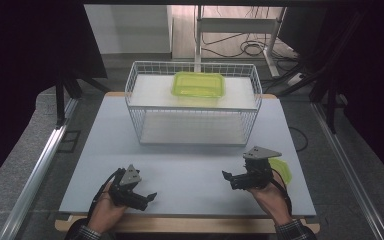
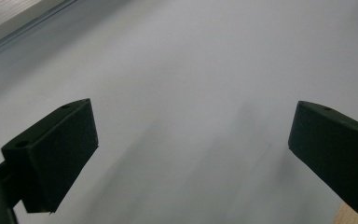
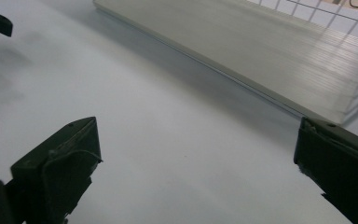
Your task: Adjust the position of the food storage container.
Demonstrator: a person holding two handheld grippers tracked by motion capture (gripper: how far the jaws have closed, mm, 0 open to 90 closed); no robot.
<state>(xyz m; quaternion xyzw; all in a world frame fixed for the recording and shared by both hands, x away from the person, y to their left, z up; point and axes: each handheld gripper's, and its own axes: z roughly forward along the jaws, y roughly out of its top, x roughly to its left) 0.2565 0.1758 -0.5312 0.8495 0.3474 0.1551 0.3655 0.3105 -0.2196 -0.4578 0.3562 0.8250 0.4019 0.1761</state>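
A lime green container (image 1: 198, 84) rests on the top shelf of a white wire rack (image 1: 194, 105) at the far middle of the grey table (image 1: 180, 165). A flat green lid (image 1: 283, 170) lies on the table at the right, partly hidden behind my right hand. My left gripper (image 1: 151, 196) is low over the near left of the table, jaws wide open with nothing between them (image 2: 193, 123). My right gripper (image 1: 226, 176) hovers at the near right, pointing left, also open and empty (image 3: 198, 140). The rack's lower shelf (image 3: 242, 42) lies ahead of it.
The table's wooden front edge (image 2: 356, 215) shows beside the left gripper's jaw. A metal rail (image 1: 35, 170) runs along the floor at the left, another (image 1: 352, 170) at the right. Cables (image 1: 250, 47) lie on the floor behind the rack.
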